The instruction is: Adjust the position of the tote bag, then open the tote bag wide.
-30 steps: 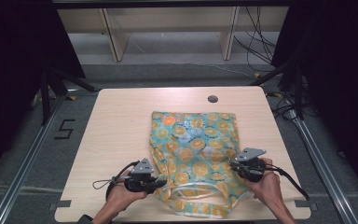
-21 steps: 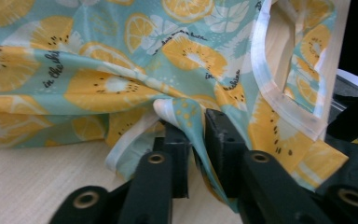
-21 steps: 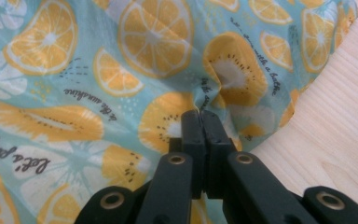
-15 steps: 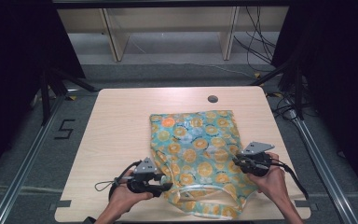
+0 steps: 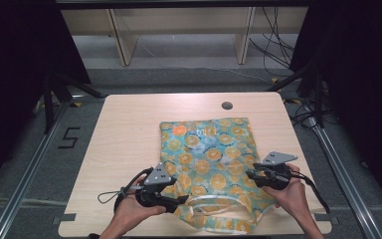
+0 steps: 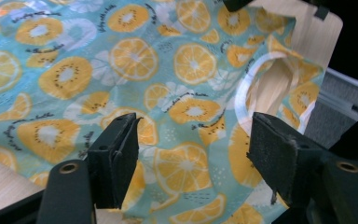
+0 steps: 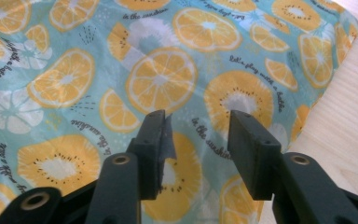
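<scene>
At lower left of the high view the left tool (image 5: 180, 200) has just spread its jaws, nothing pinched. The fruit-print bag (image 5: 209, 159) lies flat mid-frame on the worktop (image 5: 124, 134). At right, the right tool (image 5: 248, 174) has also just spread. The loose handle could snag a jaw as it rises.

Even overhead light, dark surroundings, soft focus.
</scene>
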`<state>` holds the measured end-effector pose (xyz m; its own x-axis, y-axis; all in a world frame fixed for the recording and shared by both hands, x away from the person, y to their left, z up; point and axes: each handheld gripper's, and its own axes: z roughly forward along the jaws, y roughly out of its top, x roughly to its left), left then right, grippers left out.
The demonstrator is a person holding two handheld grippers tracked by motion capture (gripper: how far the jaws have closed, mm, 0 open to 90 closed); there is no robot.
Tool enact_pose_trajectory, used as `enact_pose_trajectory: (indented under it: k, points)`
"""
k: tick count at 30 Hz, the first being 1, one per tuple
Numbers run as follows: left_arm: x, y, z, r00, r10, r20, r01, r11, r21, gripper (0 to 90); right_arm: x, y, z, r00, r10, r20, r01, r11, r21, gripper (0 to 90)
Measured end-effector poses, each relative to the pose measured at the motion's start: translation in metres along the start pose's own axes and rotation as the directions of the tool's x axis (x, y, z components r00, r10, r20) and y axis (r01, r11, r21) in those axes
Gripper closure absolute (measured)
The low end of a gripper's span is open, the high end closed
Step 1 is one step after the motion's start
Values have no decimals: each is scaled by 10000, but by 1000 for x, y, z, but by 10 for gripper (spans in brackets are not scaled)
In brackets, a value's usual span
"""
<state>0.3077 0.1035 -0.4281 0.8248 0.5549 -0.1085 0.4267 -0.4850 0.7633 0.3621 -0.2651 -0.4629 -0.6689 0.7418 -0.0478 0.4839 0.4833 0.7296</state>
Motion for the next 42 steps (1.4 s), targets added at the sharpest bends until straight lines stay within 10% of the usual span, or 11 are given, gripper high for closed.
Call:
enact_pose_trajectory:
  k: [16,31,42]
  points:
    - [-16,-8,18,9982,538,259,-556,9958,726,193,-1,0,5,9997,-241,-83,242,9996,152,512]
    - [-26,-2,33,9850,1668,-451,-1602,9794,1232,208,2,3,8,9994,-208,-265,208,9998,22,504]
    - [-11,-2,48,9583,2856,-40,-2827,9506,1284,827,3,7,5,9988,-287,-408,289,9996,46,493]
